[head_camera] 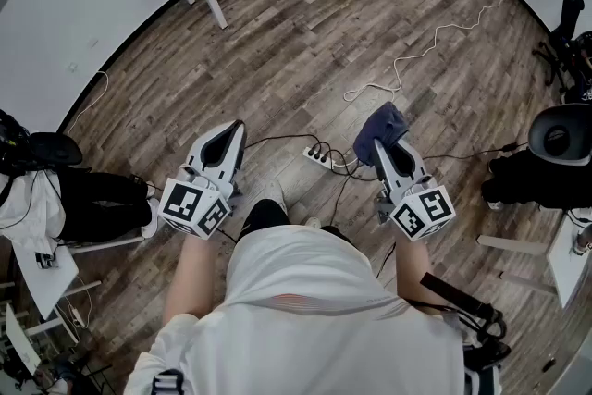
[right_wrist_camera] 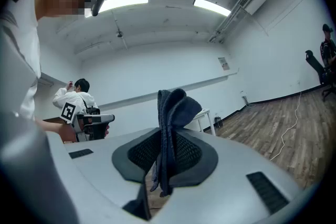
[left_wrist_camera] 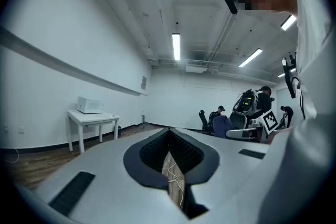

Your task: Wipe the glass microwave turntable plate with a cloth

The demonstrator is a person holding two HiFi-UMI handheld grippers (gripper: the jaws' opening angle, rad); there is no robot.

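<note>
A dark blue cloth (right_wrist_camera: 169, 113) is clamped between the jaws of the right gripper (head_camera: 386, 147). The left gripper (head_camera: 234, 132) is seen closed, nothing gripped.

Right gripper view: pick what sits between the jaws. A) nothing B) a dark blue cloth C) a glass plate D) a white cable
B: the right gripper is shut on a dark blue cloth, whose folds stick up past the jaws.
</note>
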